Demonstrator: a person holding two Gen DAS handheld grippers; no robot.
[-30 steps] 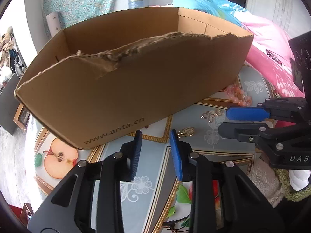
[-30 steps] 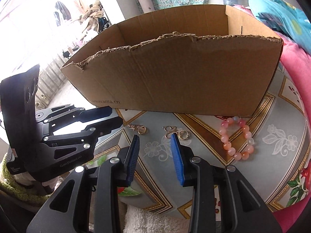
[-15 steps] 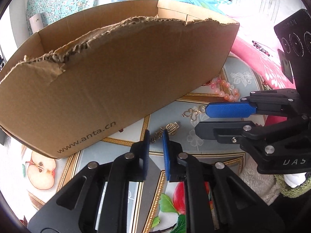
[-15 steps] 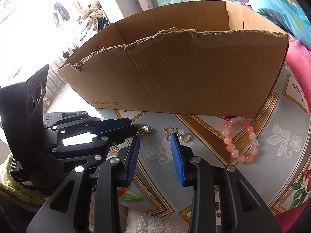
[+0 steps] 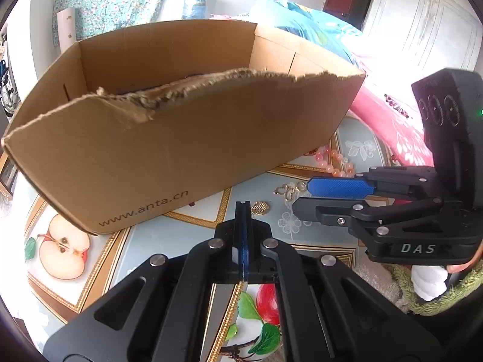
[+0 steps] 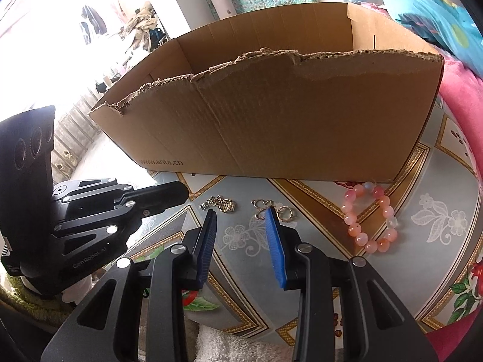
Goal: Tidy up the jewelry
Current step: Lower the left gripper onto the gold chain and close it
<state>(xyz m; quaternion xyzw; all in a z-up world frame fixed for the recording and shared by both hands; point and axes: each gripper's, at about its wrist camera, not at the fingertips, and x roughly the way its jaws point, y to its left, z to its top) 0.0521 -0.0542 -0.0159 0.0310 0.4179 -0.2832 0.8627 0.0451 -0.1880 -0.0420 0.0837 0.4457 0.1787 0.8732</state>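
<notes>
Now hovering just in front of the torn brown cardboard box (image 5: 181, 138): left gripper (image 5: 243, 208), blue pads pressed flat together, gripping nothing, tips just beside the small gold charm (image 5: 260, 208). Poised beside it, right gripper (image 6: 241, 226), jaws partly parted and empty, aiming at the gold clasp and ring (image 6: 273, 209). Lying in front of the box on the patterned tablecloth (image 6: 437, 220), toward its right corner: pink beaded bracelet (image 6: 369, 217), untouched.
</notes>
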